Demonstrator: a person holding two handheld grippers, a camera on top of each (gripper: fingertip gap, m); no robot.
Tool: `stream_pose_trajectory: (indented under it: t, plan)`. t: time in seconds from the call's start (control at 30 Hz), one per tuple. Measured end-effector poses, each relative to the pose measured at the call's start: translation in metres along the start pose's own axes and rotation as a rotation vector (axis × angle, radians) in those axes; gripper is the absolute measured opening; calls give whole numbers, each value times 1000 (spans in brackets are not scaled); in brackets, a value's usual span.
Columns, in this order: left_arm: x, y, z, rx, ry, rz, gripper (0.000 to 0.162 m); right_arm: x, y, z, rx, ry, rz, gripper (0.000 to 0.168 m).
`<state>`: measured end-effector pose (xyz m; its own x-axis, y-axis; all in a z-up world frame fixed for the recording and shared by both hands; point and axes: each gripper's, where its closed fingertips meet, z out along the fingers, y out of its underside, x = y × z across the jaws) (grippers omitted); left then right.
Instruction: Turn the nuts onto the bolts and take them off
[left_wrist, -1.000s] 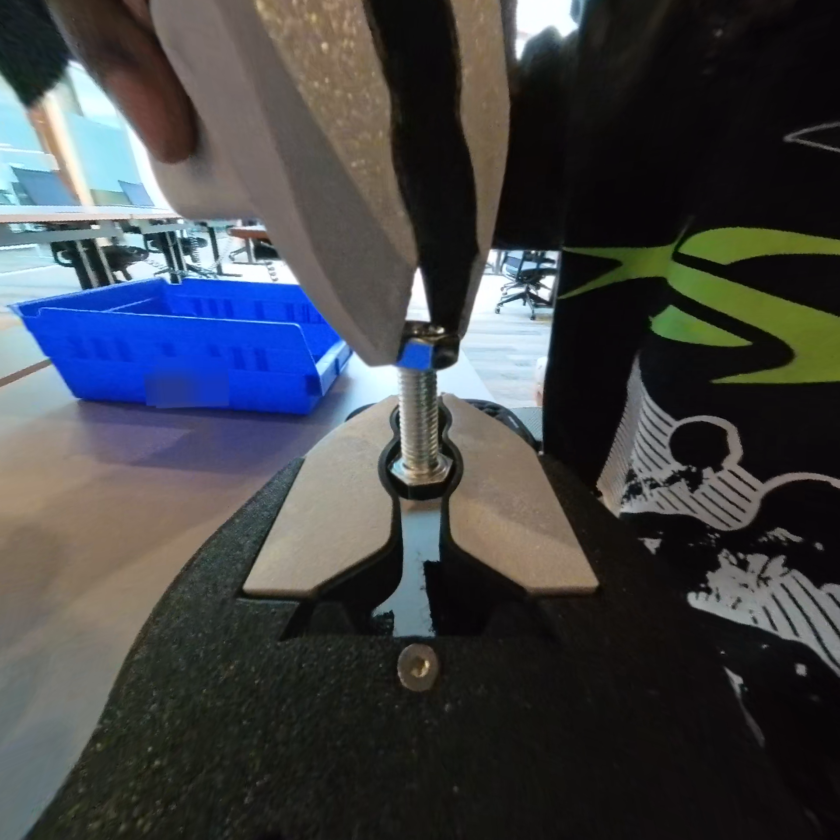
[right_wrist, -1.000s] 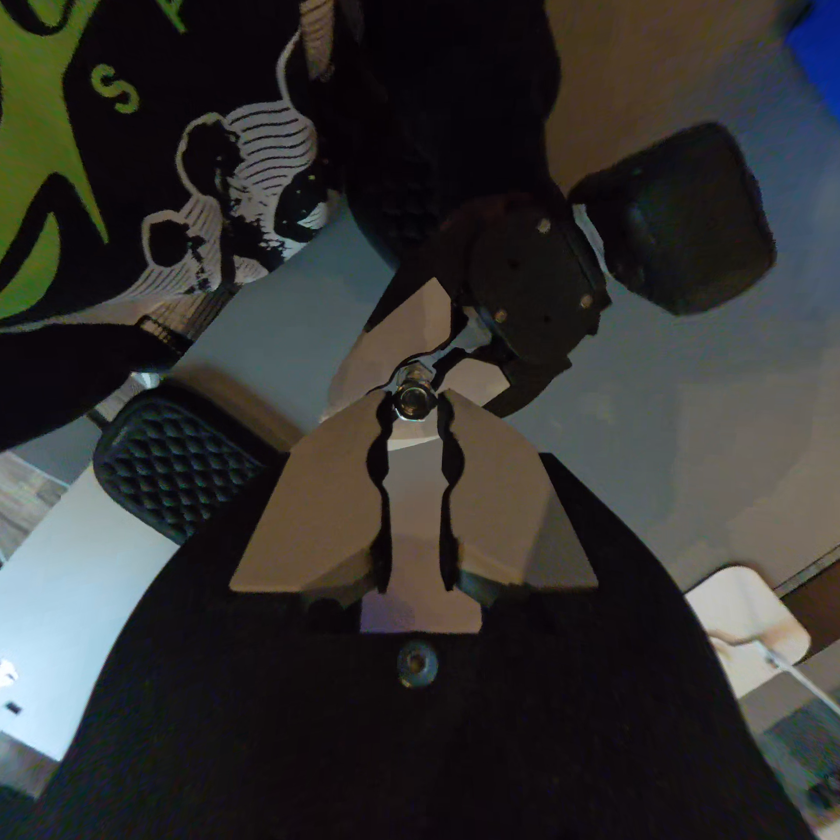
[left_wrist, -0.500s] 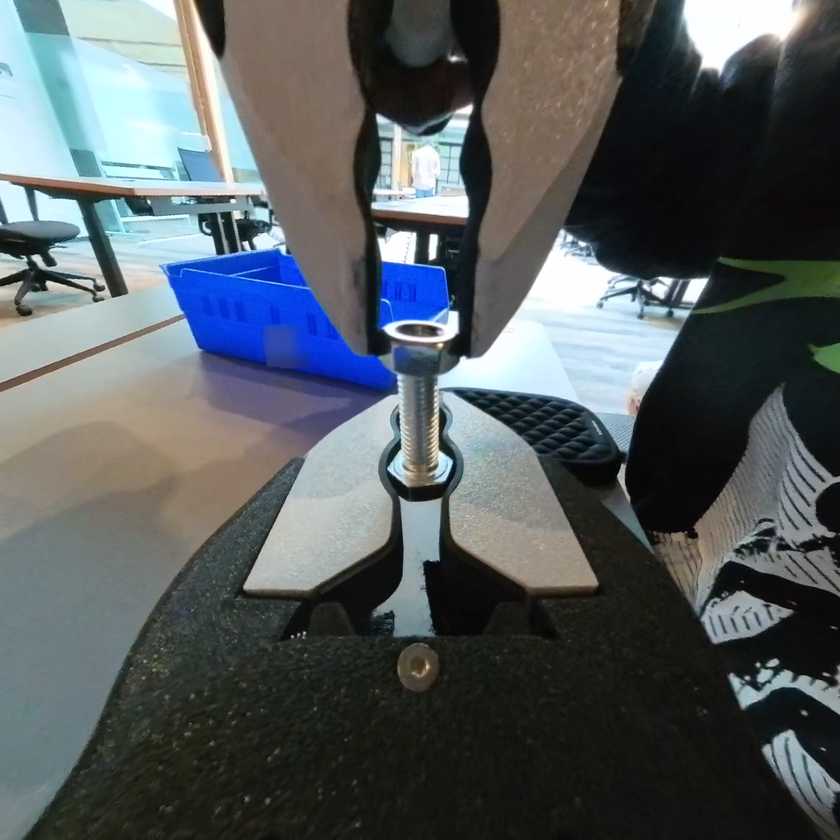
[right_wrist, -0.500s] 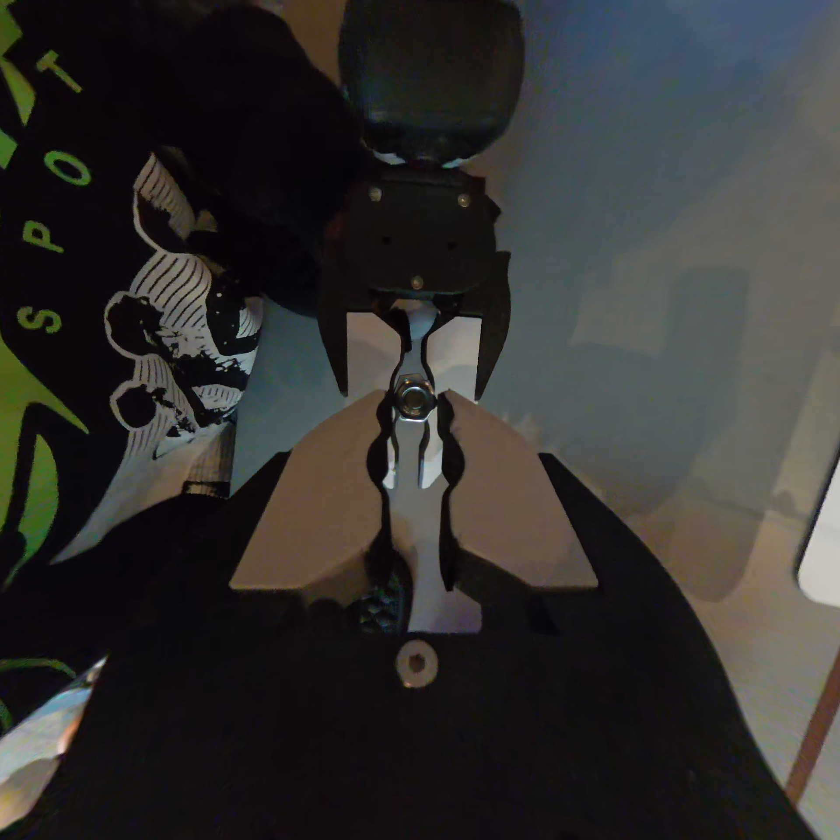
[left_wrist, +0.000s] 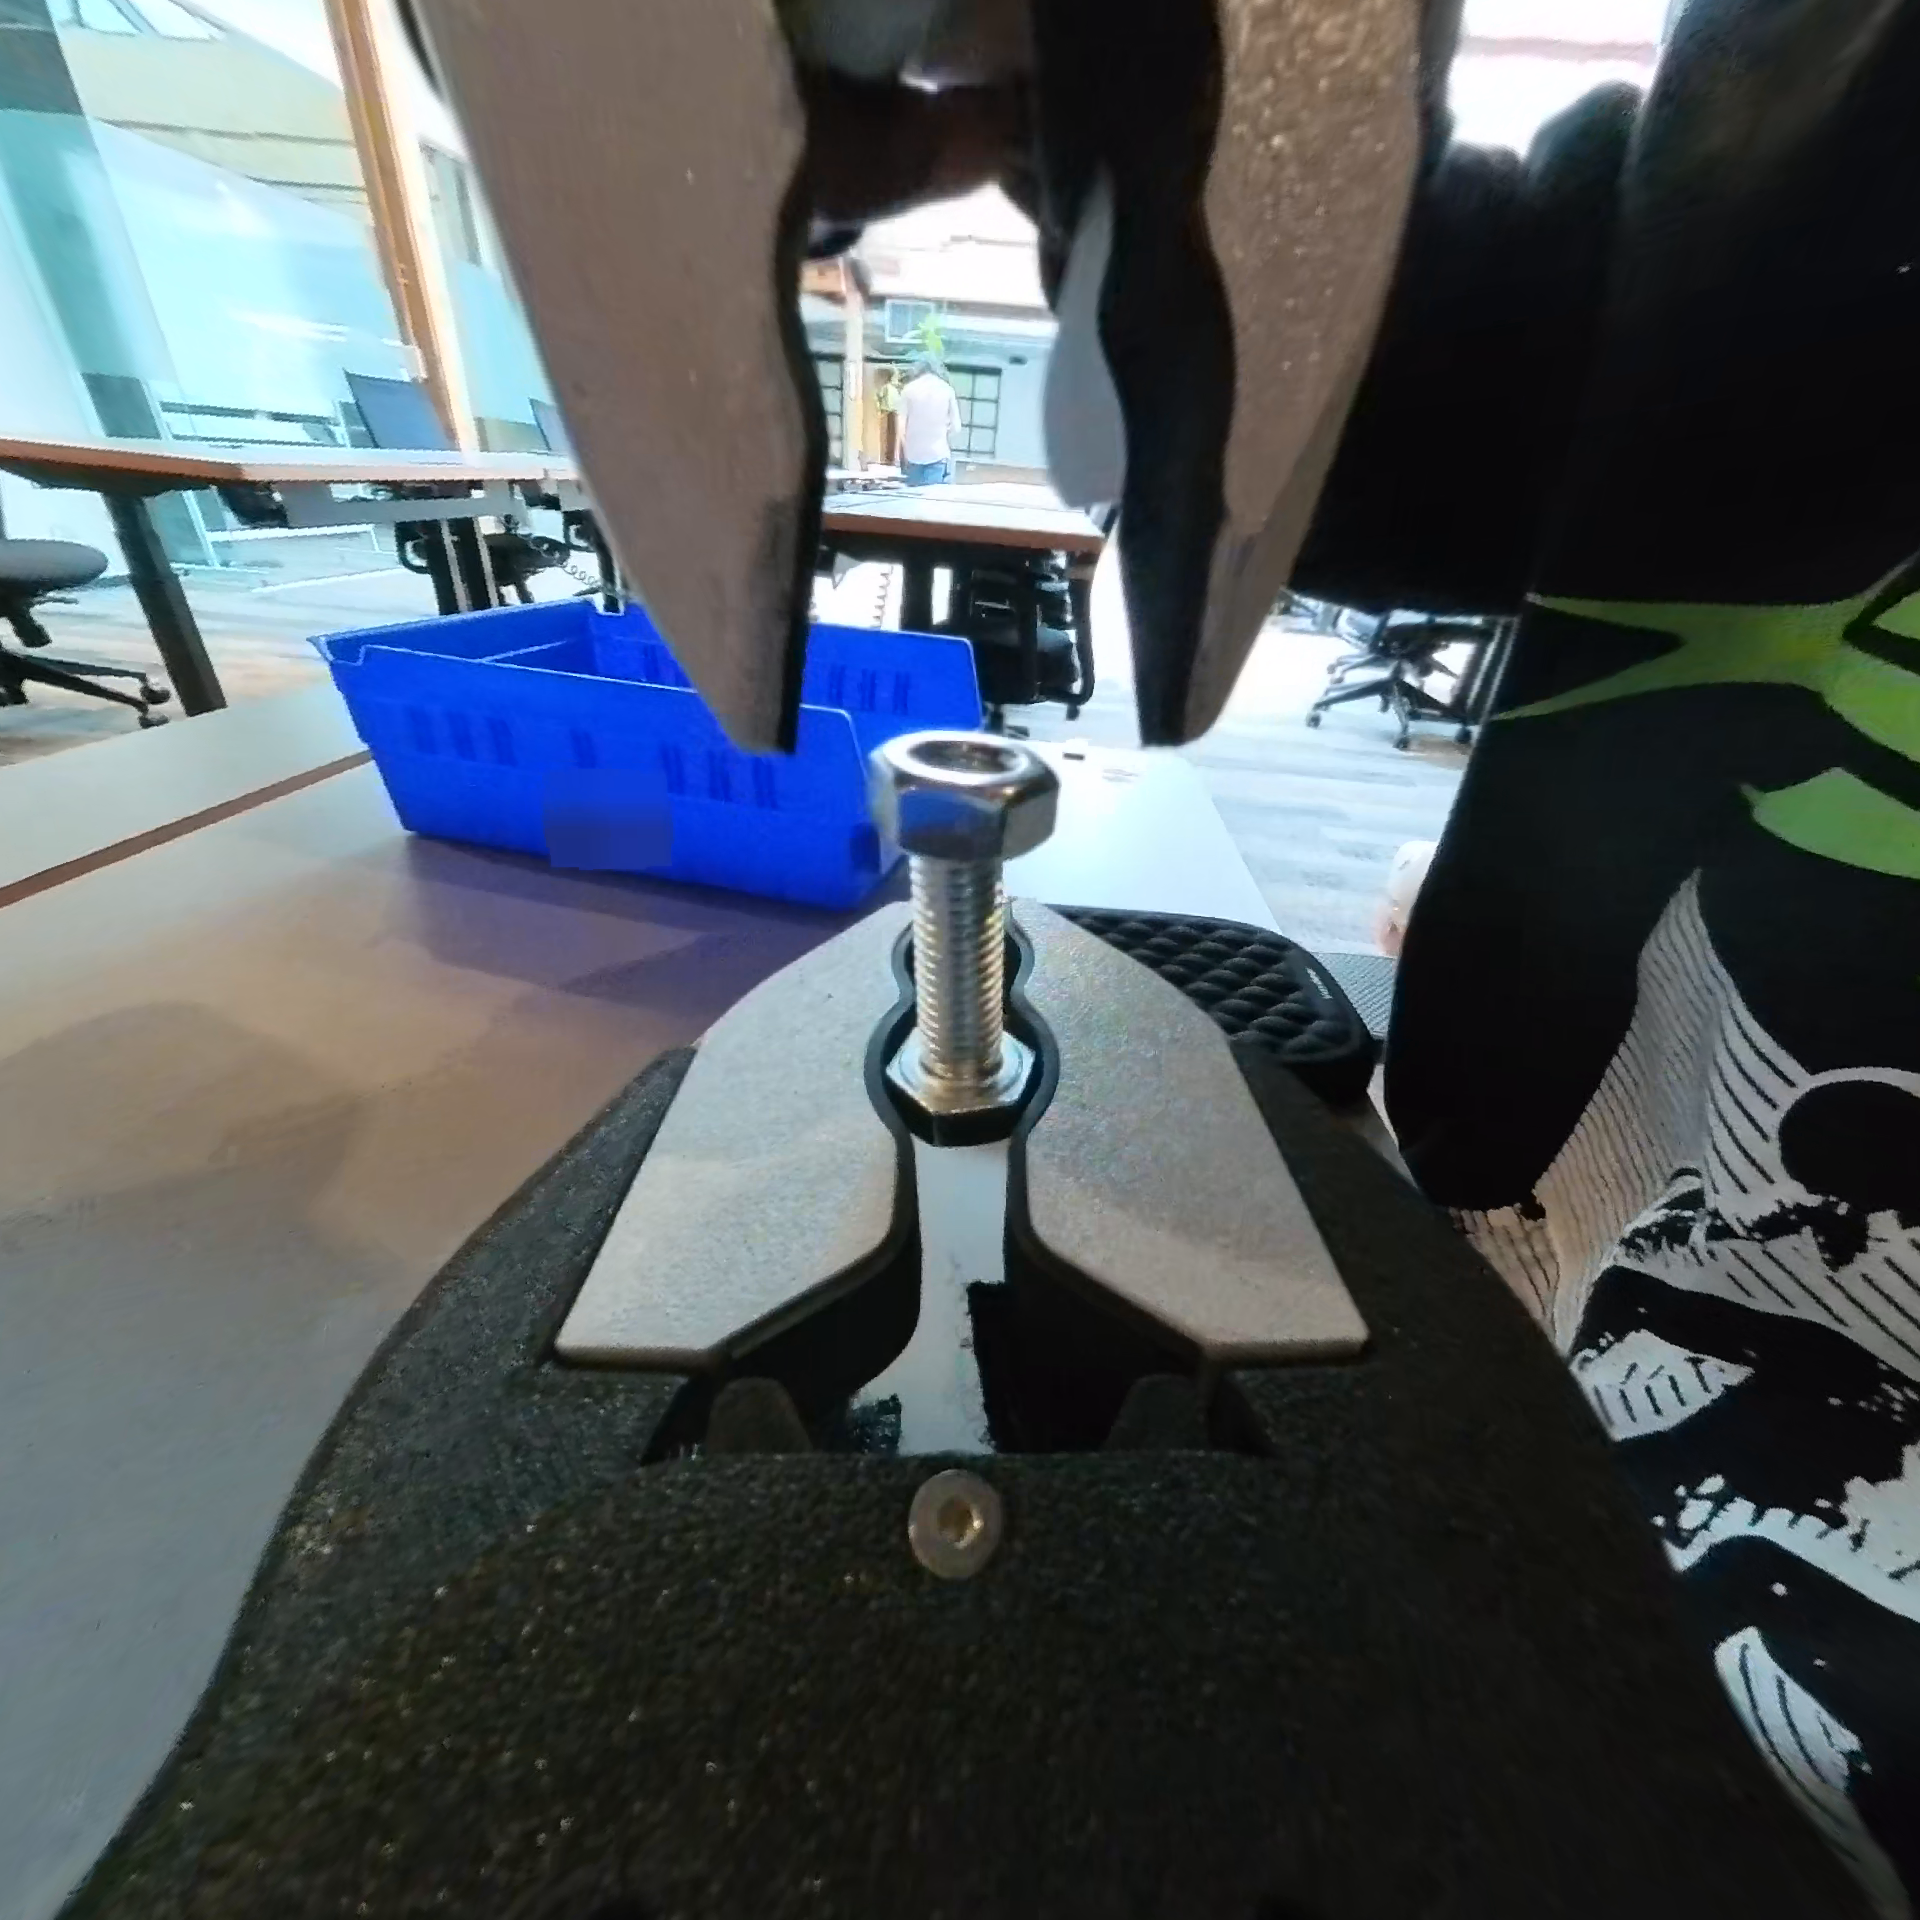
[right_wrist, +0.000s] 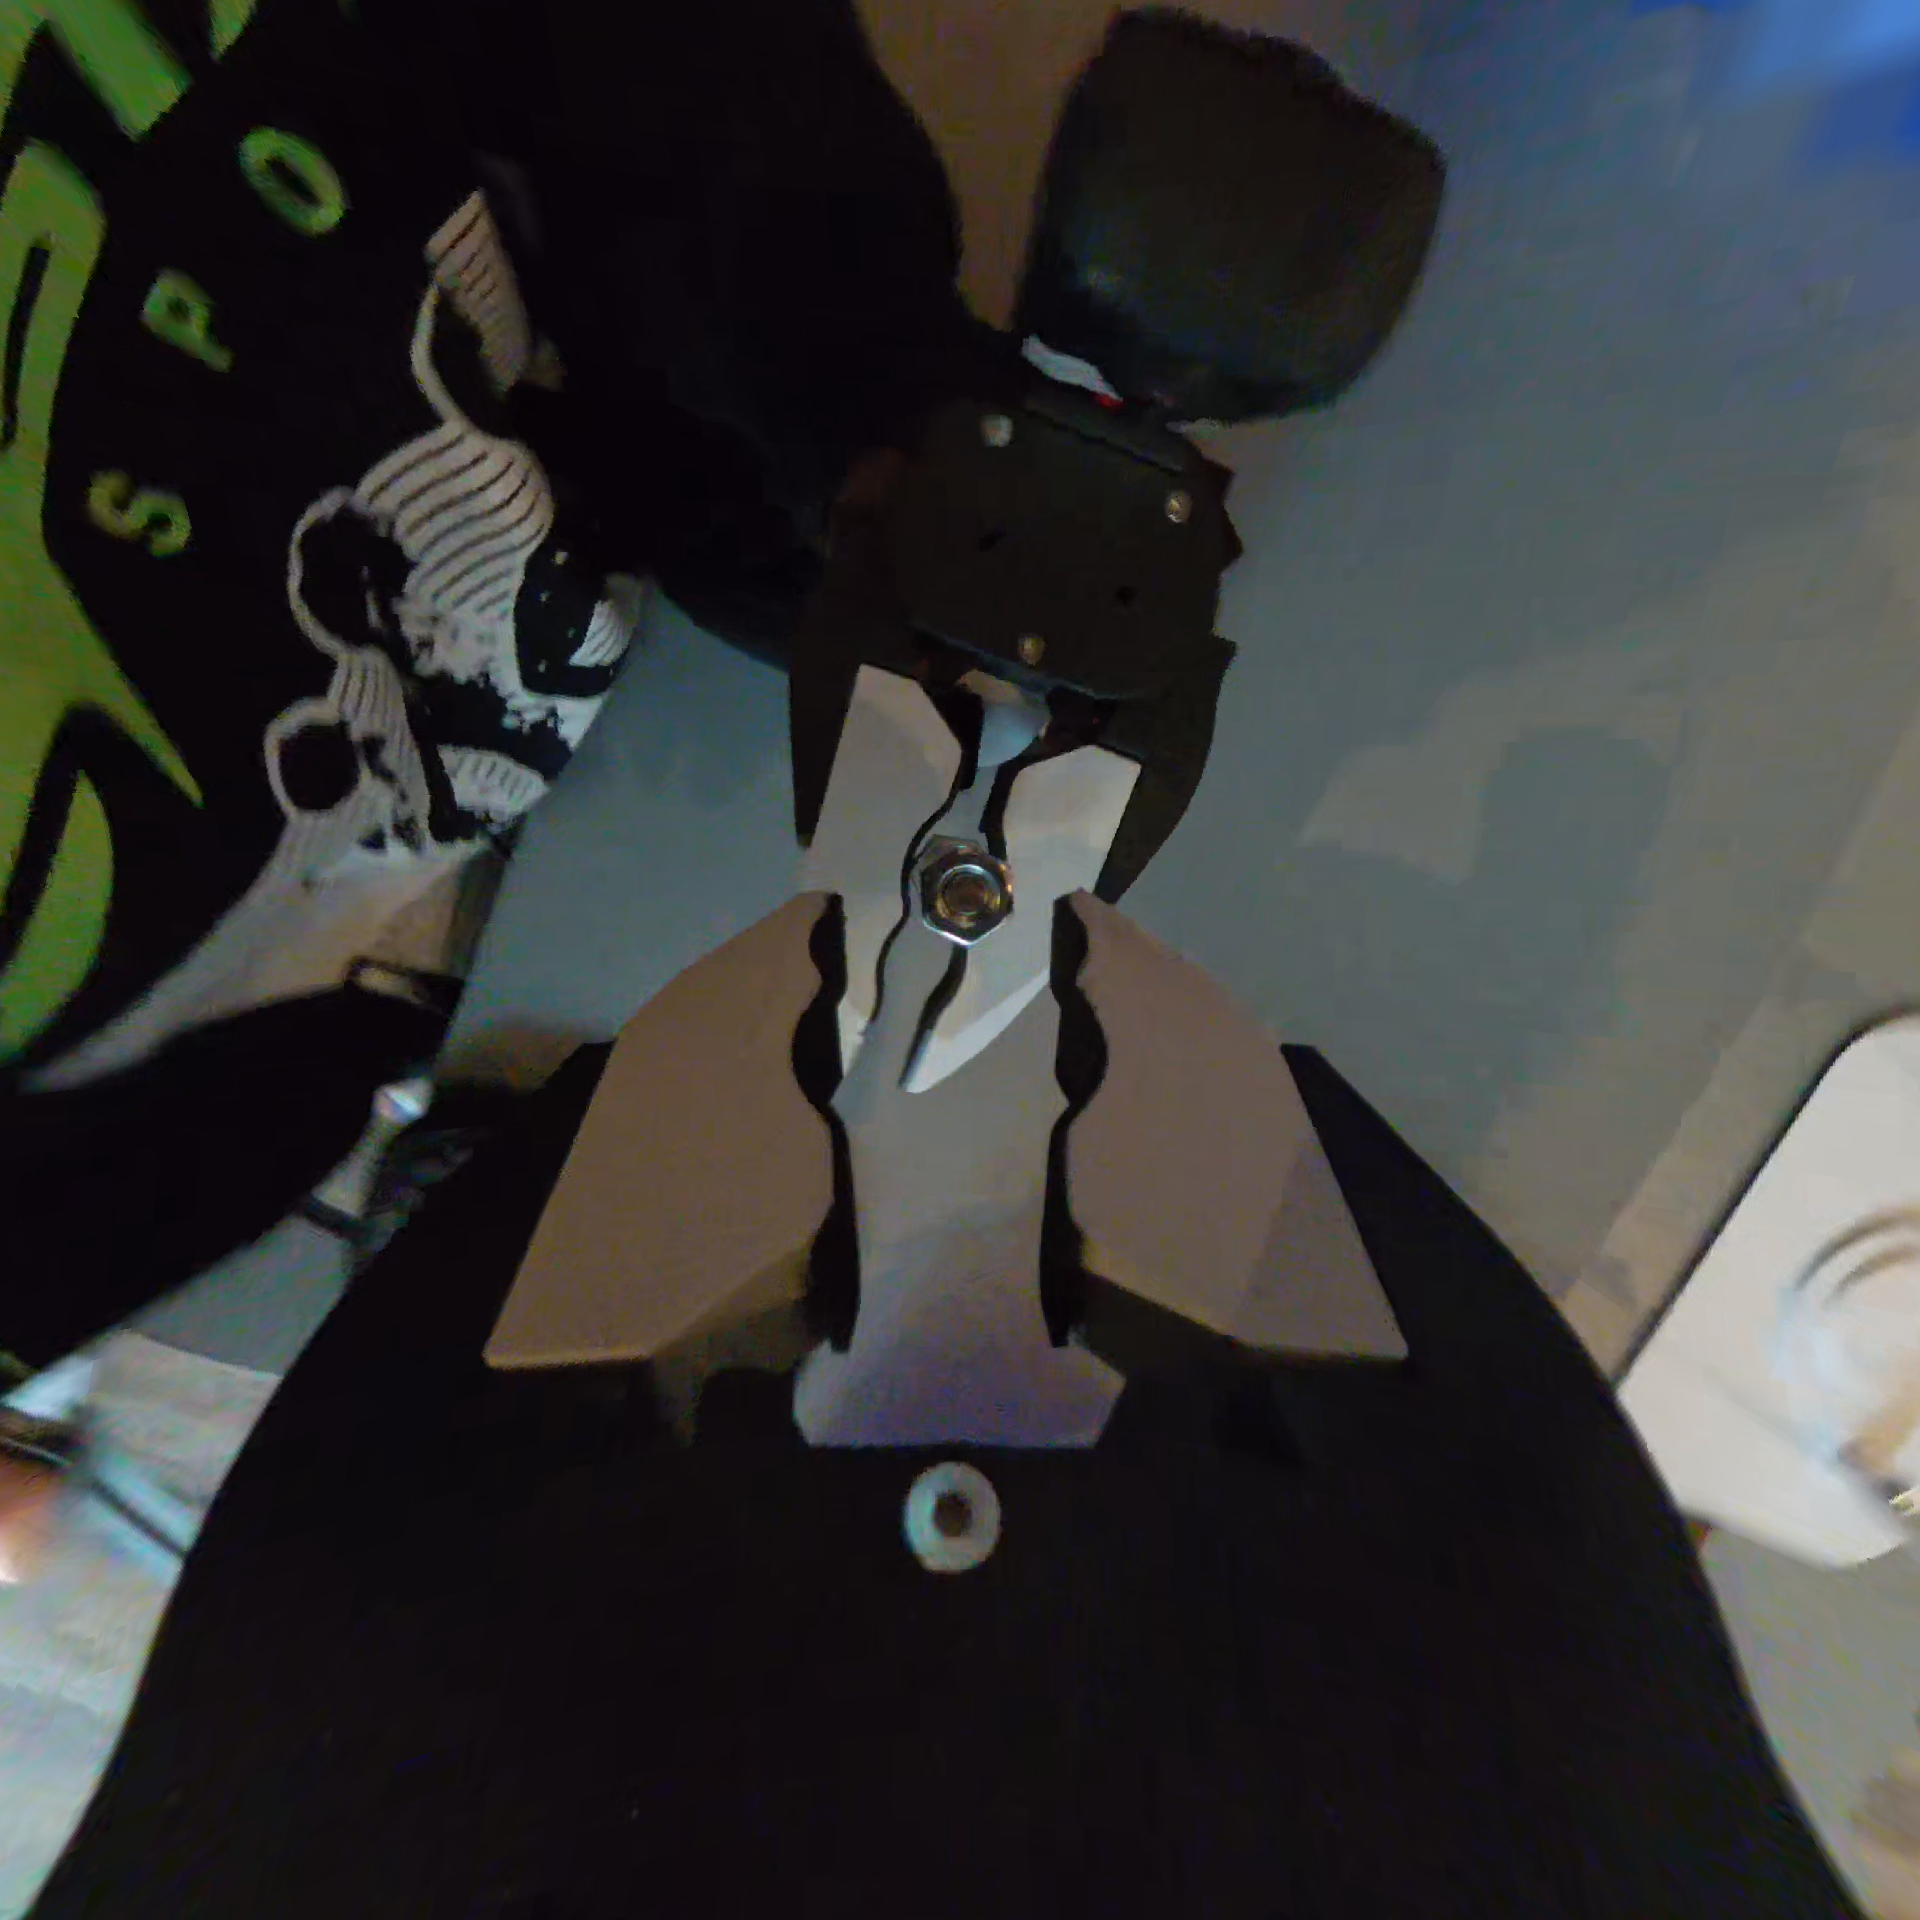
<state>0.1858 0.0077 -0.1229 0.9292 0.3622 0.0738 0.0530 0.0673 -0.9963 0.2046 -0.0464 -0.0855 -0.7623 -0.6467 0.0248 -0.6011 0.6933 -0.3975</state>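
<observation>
Left gripper (left_wrist: 961, 1039) is closed on the bolt (left_wrist: 958, 977), clamping it by the hex head low between the fingers, shank standing upright. The nut (left_wrist: 964, 800) sits at the very top of the thread, engaged by what looks like only the first turns; the open bore shows above it.

Right gripper (left_wrist: 961, 738) hangs point-down just above the nut, its fingers spread wider than the nut and touching nothing. It holds nothing.

Step in hand, as judged: between grips on the nut, a re-grip in the turning. Whether the nut is going on or coming off cannot be told from this alone. The next move calls for lowering the right gripper squarely over the nut, closing on two opposite flats, then twisting about the bolt's axis while the left keeps the head from slipping.

Left wrist view gives the side elevation: the nut's height on the thread, the bare thread below, the blue bin (left_wrist: 582, 748) behind on the table (left_wrist: 260, 1039).

Right wrist view looks straight down the bolt: nut (right_wrist: 958, 894) end-on, seen between the spread fingers and slightly beyond their tips. It shows alignment, not height. It also shows the left gripper's body (right_wrist: 1039, 561) from the front.
</observation>
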Motion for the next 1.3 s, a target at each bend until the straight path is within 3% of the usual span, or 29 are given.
stream_pose_trajectory:
  t: [0.03,0.17,0.33,0.5,0.6,0.93,1.3]
  plan:
    - [1,0,0,0,7,-1,12,1,-1,-1,9,-12,-87,38]
    - [8,1,0,-4,65,0,12,-4,3,-1,-16,-123,-418,37]
    - [12,2,0,-6,111,0,12,-8,-6,-3,-67,-226,-673,37]
    - [16,3,-1,-10,138,8,12,-7,-1,1,-214,-303,-843,32]
    - [15,4,0,-14,140,5,12,-7,-2,3,-219,-325,-878,25]
    - [15,4,0,-16,139,10,12,-6,-1,10,-185,-301,-819,17]
    - [10,6,1,-31,86,18,12,-4,1,11,-233,-149,-389,16]
